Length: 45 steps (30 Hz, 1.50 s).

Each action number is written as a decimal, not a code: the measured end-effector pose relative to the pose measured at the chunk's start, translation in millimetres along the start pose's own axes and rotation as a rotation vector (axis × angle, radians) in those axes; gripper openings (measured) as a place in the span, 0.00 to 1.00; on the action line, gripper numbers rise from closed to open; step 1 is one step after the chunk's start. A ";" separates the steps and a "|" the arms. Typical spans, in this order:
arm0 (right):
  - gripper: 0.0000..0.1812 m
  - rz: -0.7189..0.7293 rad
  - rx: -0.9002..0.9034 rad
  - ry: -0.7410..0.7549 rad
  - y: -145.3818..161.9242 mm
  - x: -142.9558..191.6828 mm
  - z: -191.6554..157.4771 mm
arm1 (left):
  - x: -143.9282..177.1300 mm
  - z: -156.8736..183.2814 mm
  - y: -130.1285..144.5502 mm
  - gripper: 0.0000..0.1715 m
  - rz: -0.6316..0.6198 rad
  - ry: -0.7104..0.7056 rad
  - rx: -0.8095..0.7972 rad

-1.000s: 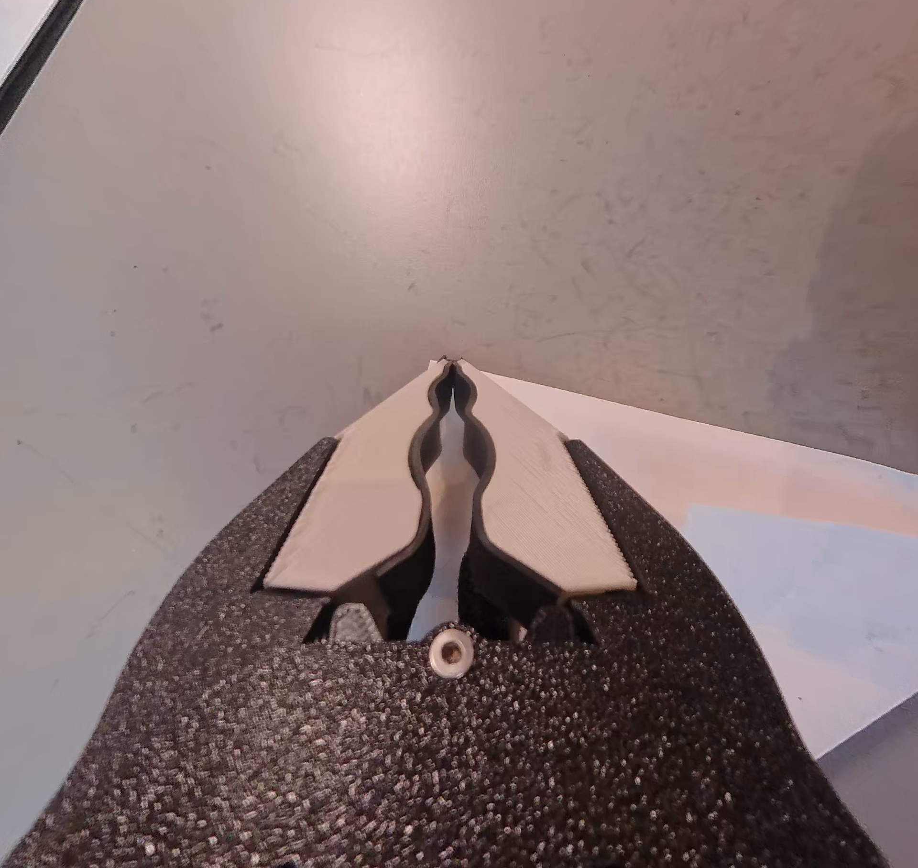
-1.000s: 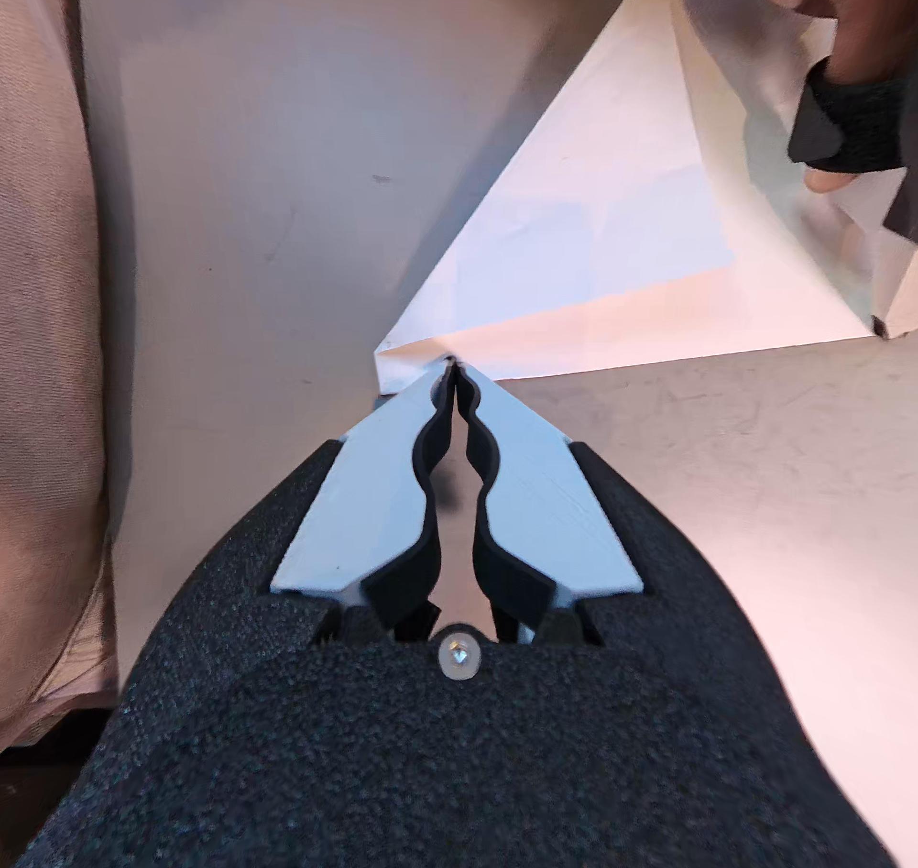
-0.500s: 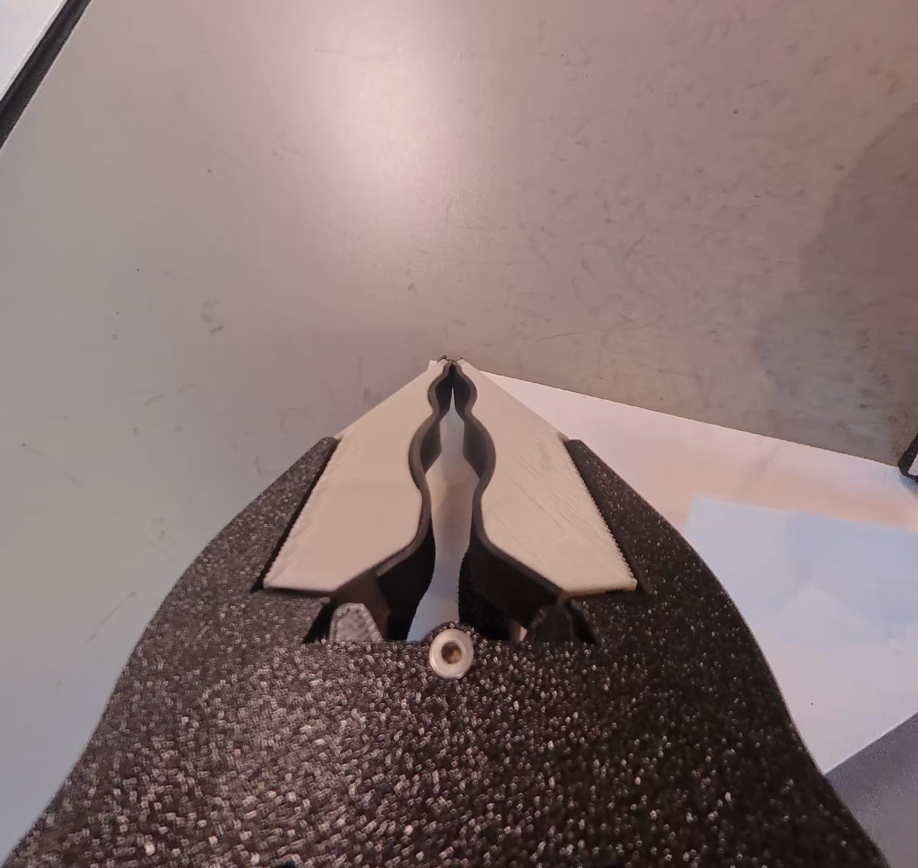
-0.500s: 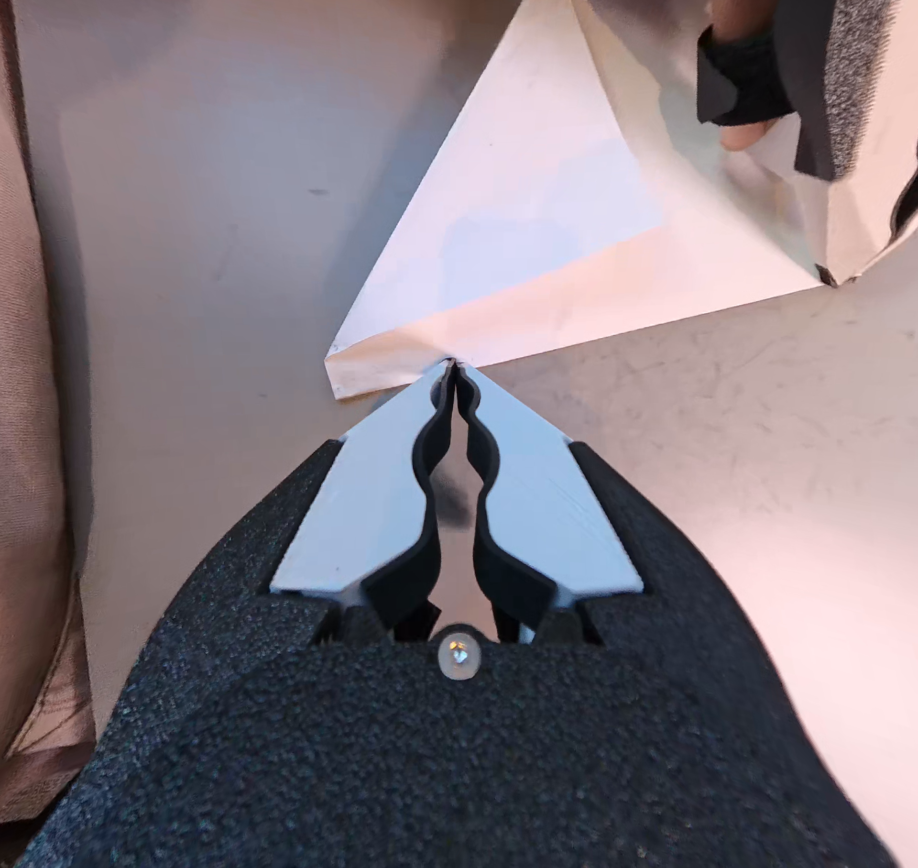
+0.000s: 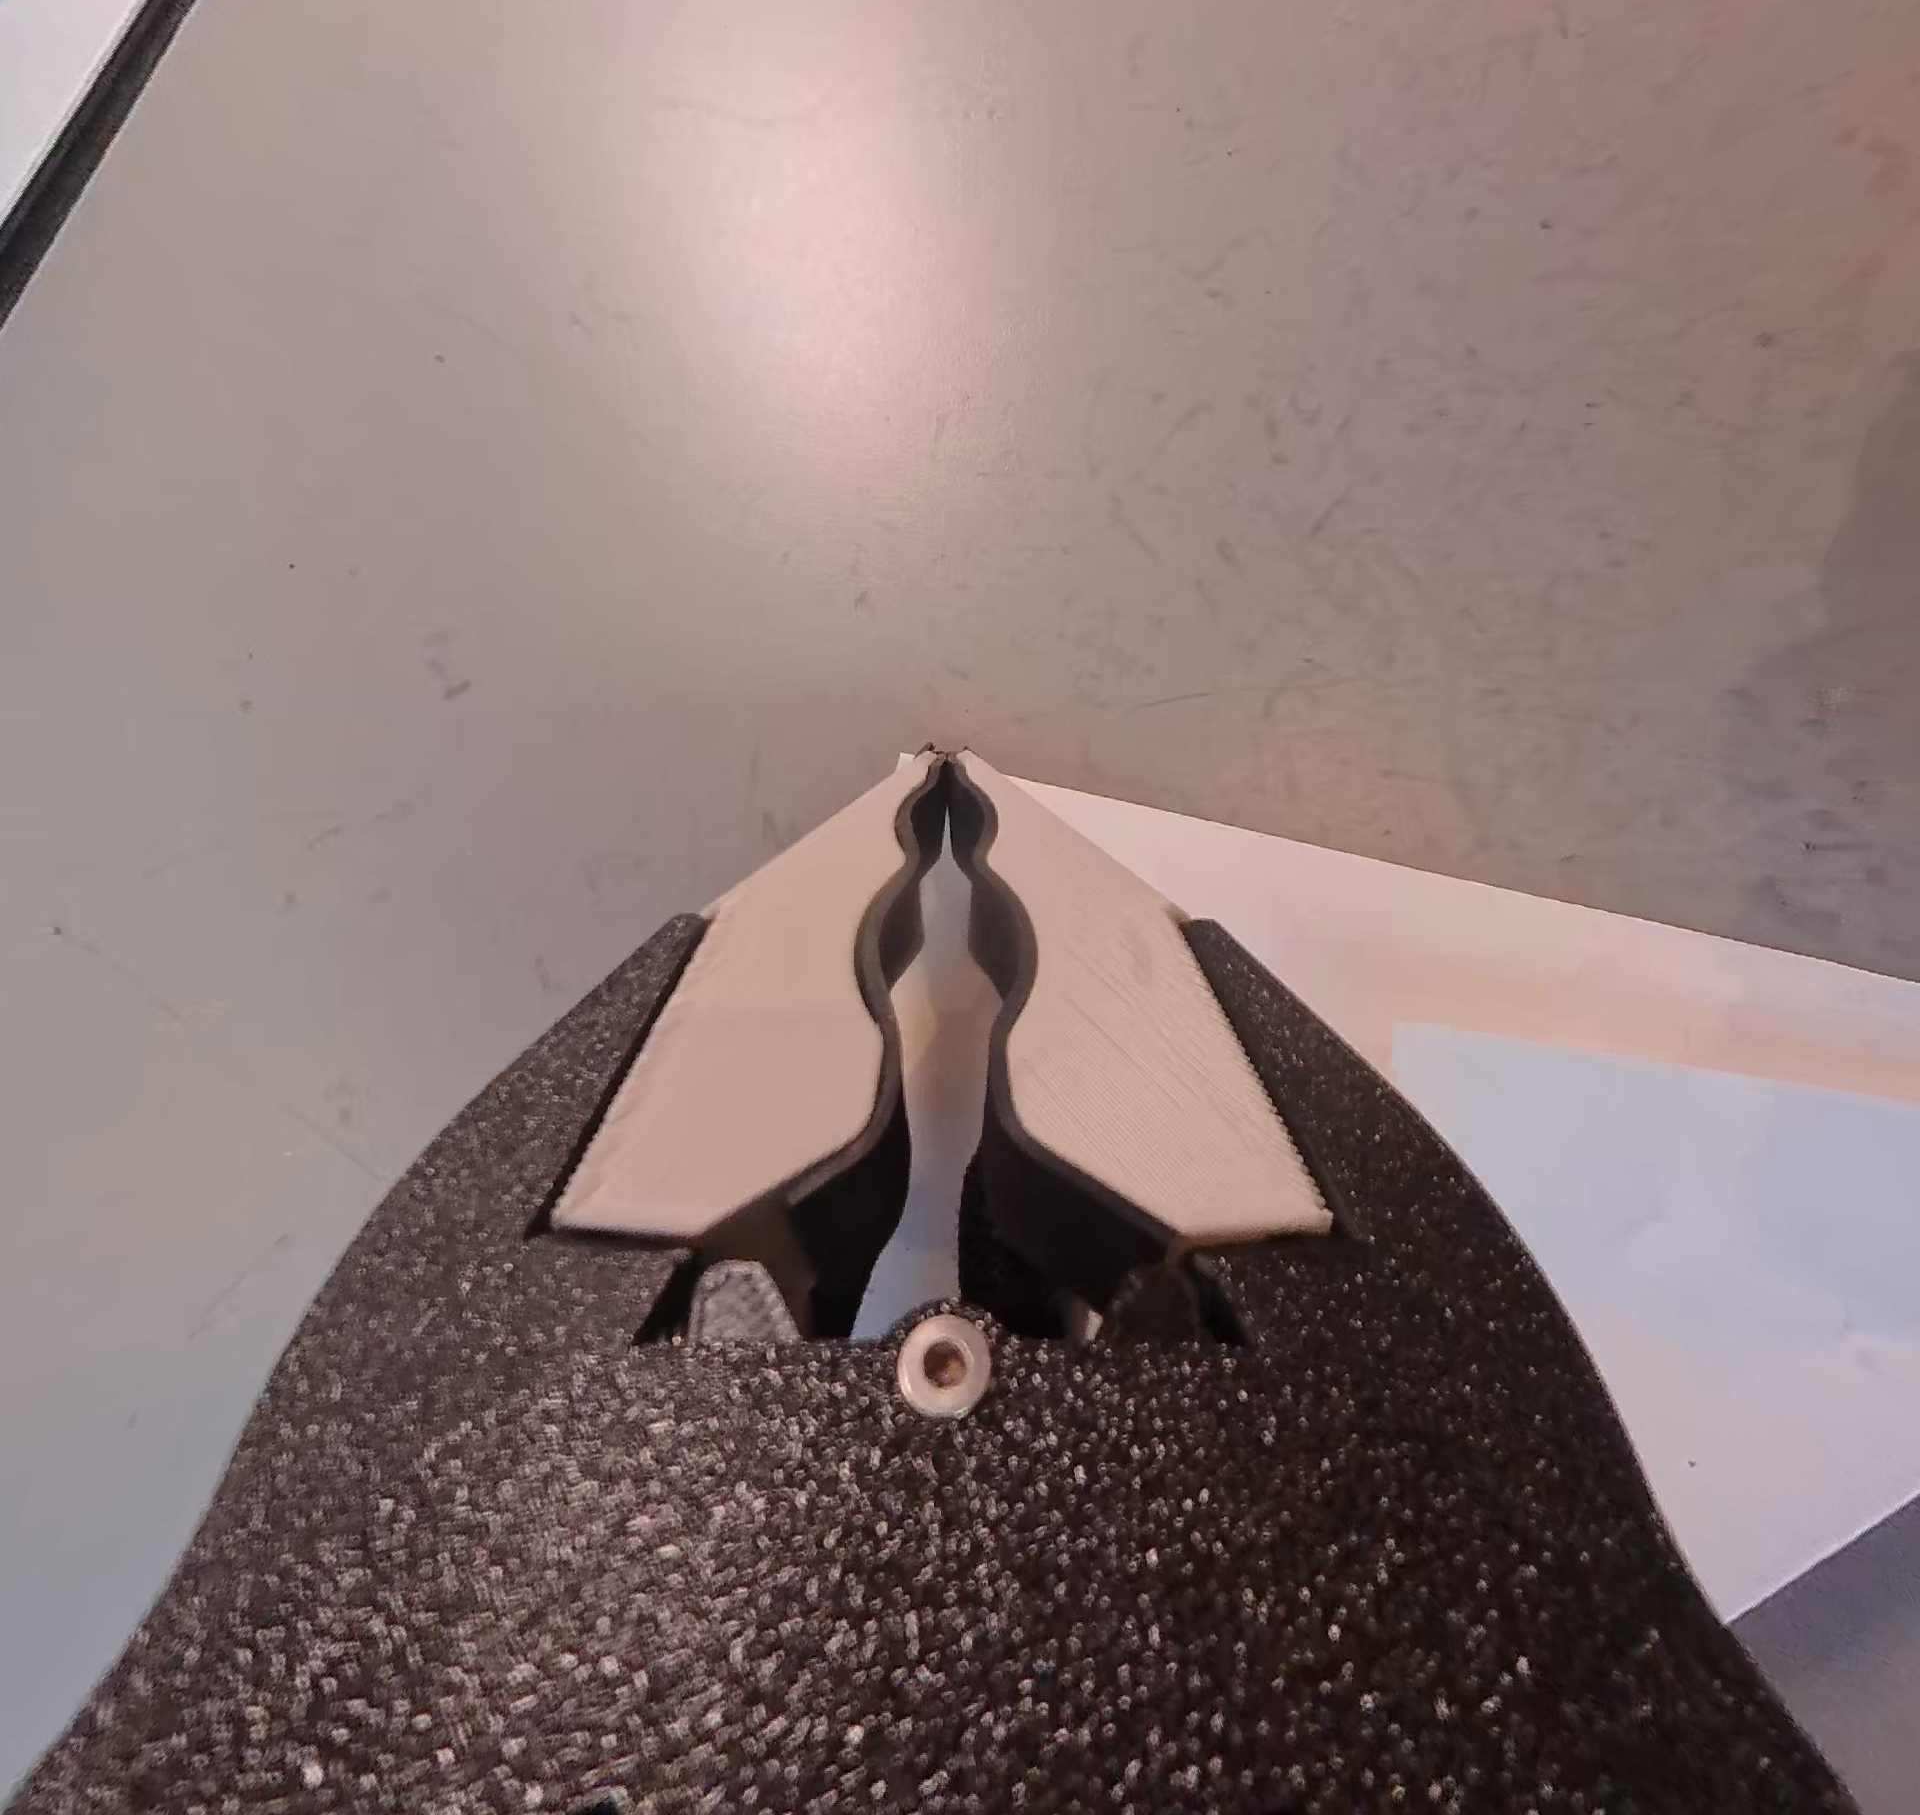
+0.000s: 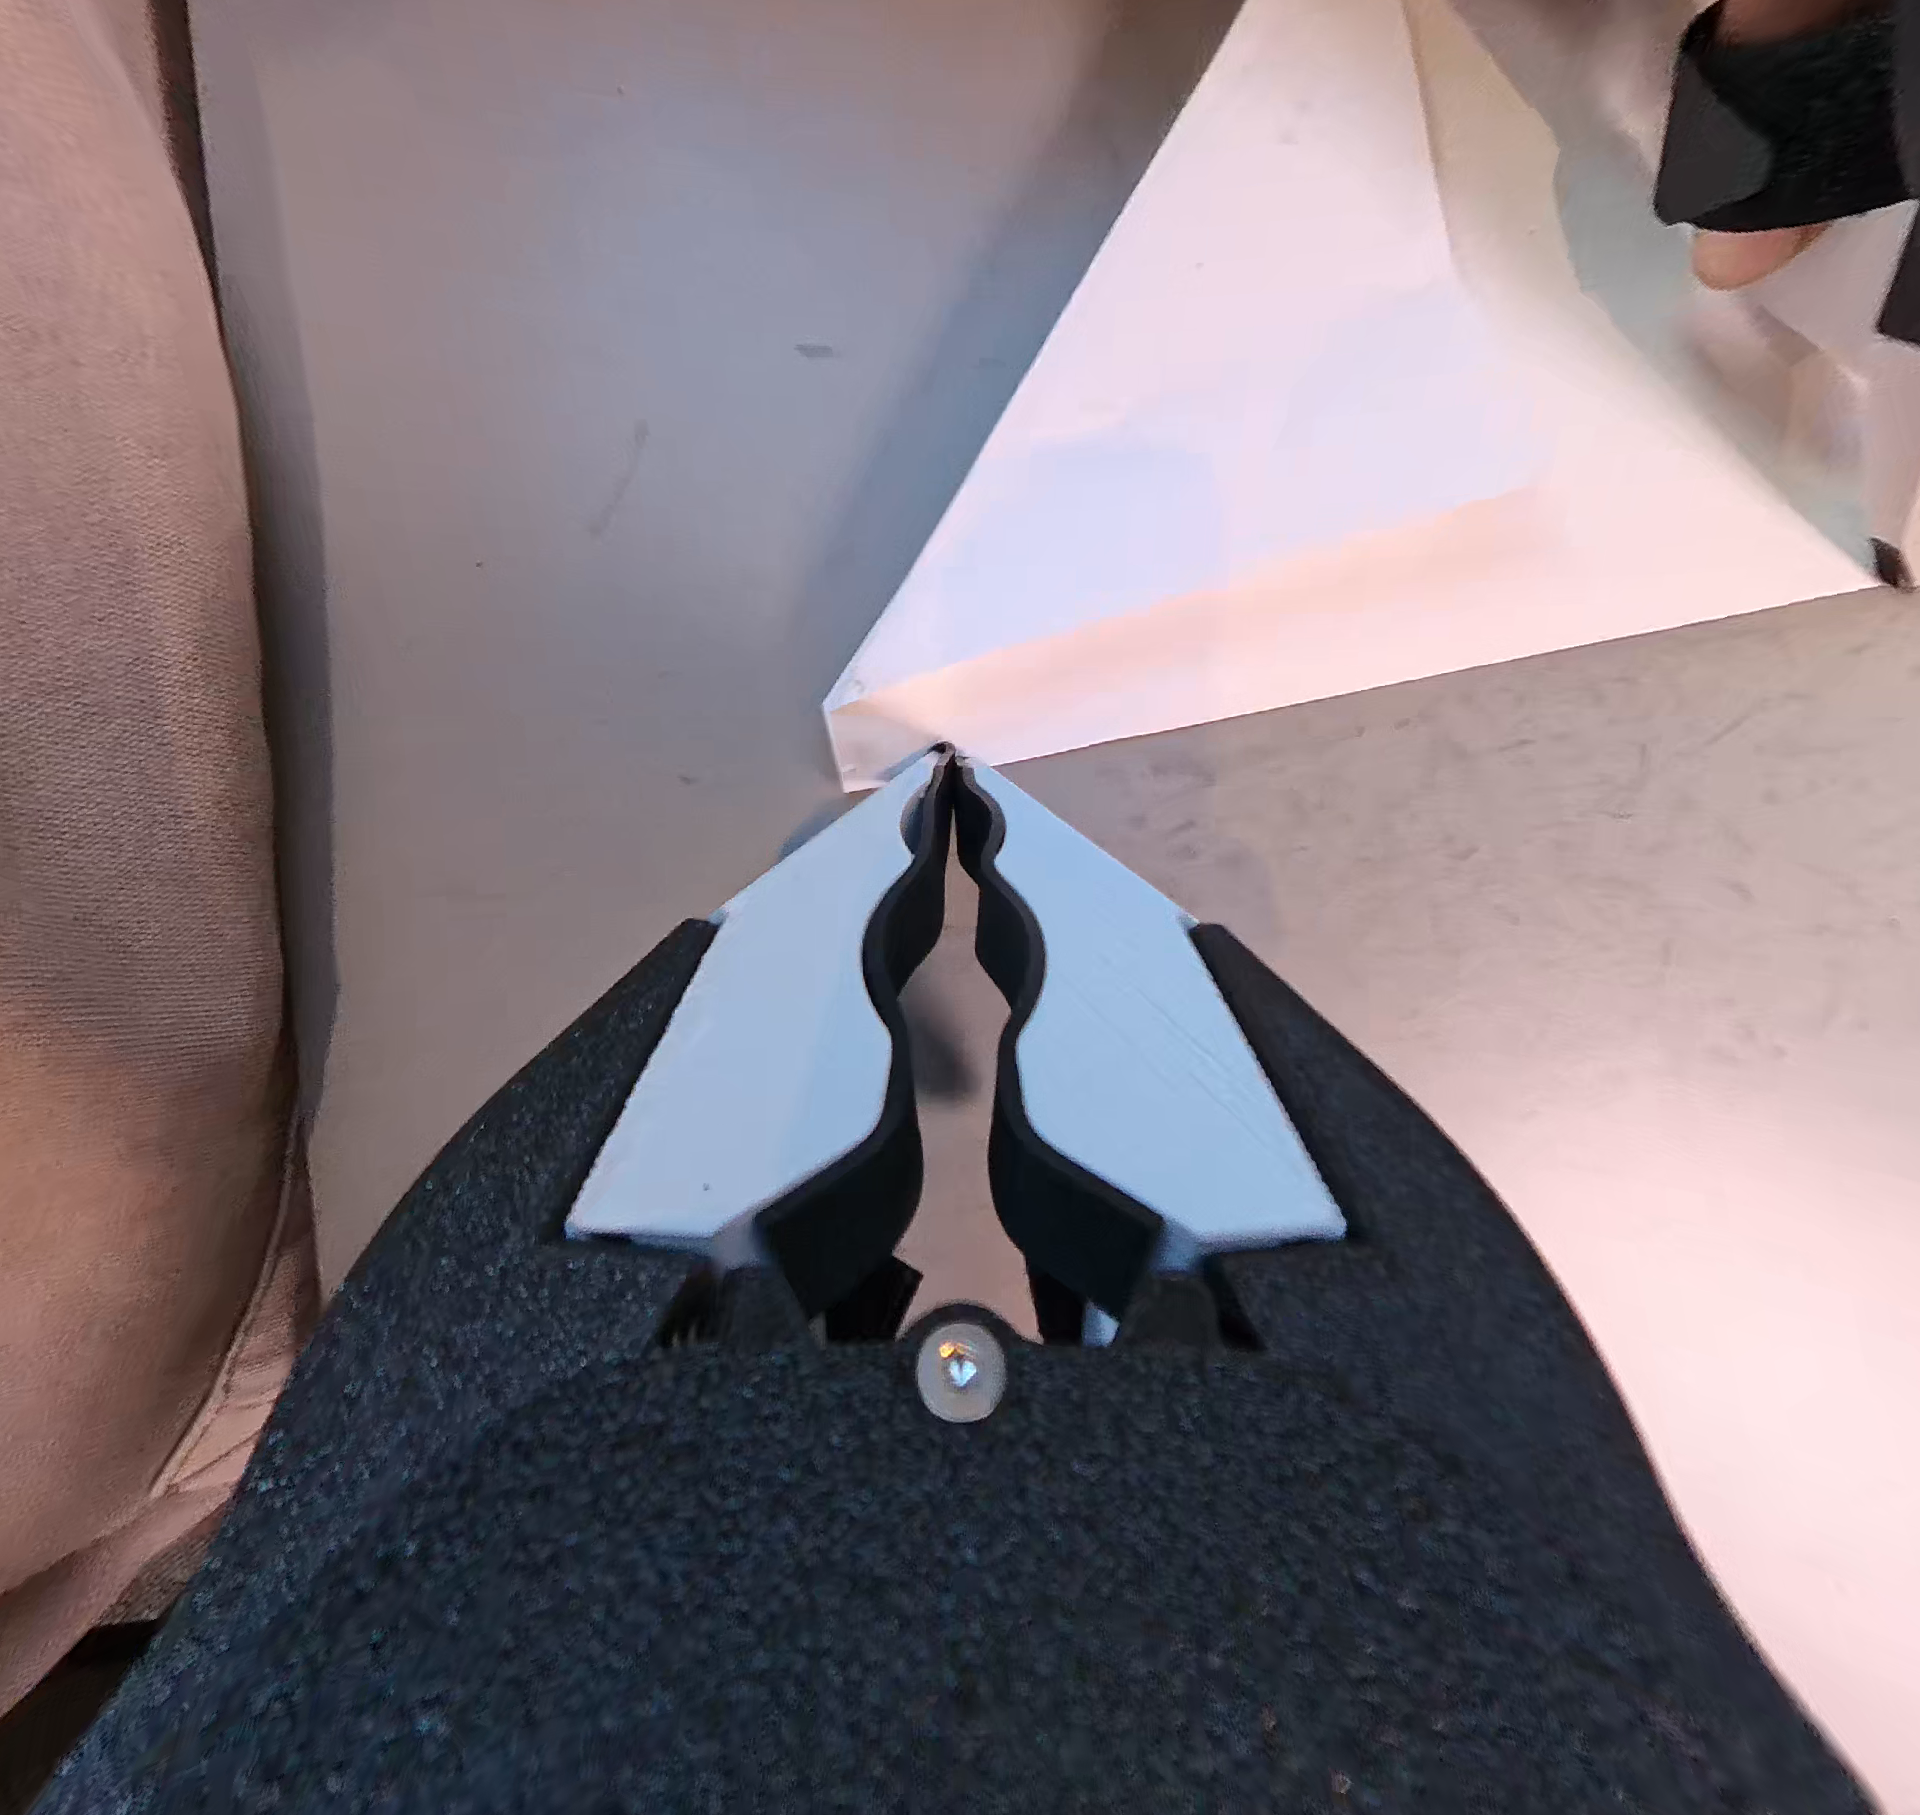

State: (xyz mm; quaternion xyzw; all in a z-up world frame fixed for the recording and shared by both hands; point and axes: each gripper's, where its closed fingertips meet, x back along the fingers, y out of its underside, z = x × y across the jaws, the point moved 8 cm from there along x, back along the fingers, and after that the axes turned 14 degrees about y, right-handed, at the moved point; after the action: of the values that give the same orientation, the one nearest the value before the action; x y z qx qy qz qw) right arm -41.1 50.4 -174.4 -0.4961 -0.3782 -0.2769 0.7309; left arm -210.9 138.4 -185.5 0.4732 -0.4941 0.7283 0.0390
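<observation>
A white sheet of paper (image 6: 1299, 466) is held up off the grey table (image 6: 1507, 934) and sags in a crease between two held spots. My right gripper (image 6: 943, 753) is shut on the paper's near edge, close to its lower left corner. My left gripper (image 5: 940, 753) is shut on another corner of the sheet. The paper (image 5: 1558, 1194) shows through the gap behind its fingertips and spreads out to the right. In the right wrist view a hand with a black strap (image 6: 1766, 155) is at the far right, above the paper.
Beige cloth (image 6: 114, 622) fills the left side of the right wrist view. A dark table edge (image 5: 114, 92) runs across the top left corner of the left wrist view. The scuffed grey tabletop (image 5: 935, 311) lies ahead of the left gripper. The gap from one gripper's tips to the other's is roughly 20 cm.
The right wrist view swung so the paper slid left, then back right. The far hand shifted along the right edge. The left gripper barely moved. Both grippers stayed shut.
</observation>
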 end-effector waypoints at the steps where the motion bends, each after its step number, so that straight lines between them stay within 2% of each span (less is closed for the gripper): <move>1: 0.00 -0.001 0.007 -0.003 0.3 1.1 -2.5 | 0.0 0.0 0.0 0.00 0.001 0.000 0.001; 19: 0.00 -0.003 0.053 -0.110 -0.3 4.0 -11.9 | -0.7 3.7 -1.6 0.00 -0.011 0.006 -0.007; 25: 0.00 0.078 -0.003 -0.191 -4.3 5.4 -18.6 | -5.4 9.0 -6.9 0.00 -0.011 0.031 -0.039; 27: 0.00 0.142 -0.035 -0.170 -6.5 11.3 -10.7 | -6.8 13.2 -10.3 0.00 0.026 0.092 -0.027; 29: 0.06 0.170 -0.057 -0.122 -4.6 16.4 1.0 | -1.4 18.4 -18.4 0.00 0.094 0.145 -0.030; 31: 0.11 0.190 -0.079 -0.091 -0.1 20.0 10.8 | 12.2 23.2 -29.7 0.11 0.179 0.186 -0.036; 36: 0.26 0.167 -0.061 -0.029 12.9 17.2 34.6 | 74.4 28.9 -53.2 0.27 0.409 0.205 -0.038; 40: 0.34 0.161 0.021 0.008 1.7 15.9 55.8 | 132.0 29.4 -49.5 0.30 0.567 0.141 -0.058; 43: 0.36 0.159 0.110 0.003 -16.6 15.9 69.2 | 161.3 30.5 -34.4 0.30 0.619 0.139 -0.001; 45: 0.37 0.160 0.128 -0.012 -25.1 13.7 82.1 | 172.8 34.6 -19.2 0.30 0.612 0.122 0.044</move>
State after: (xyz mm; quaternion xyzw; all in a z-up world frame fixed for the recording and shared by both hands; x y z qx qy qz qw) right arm -75.8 117.8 -131.8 -0.4785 -0.3587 -0.1900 0.7786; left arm -273.3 51.0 -44.4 0.2588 -0.5944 0.7438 -0.1626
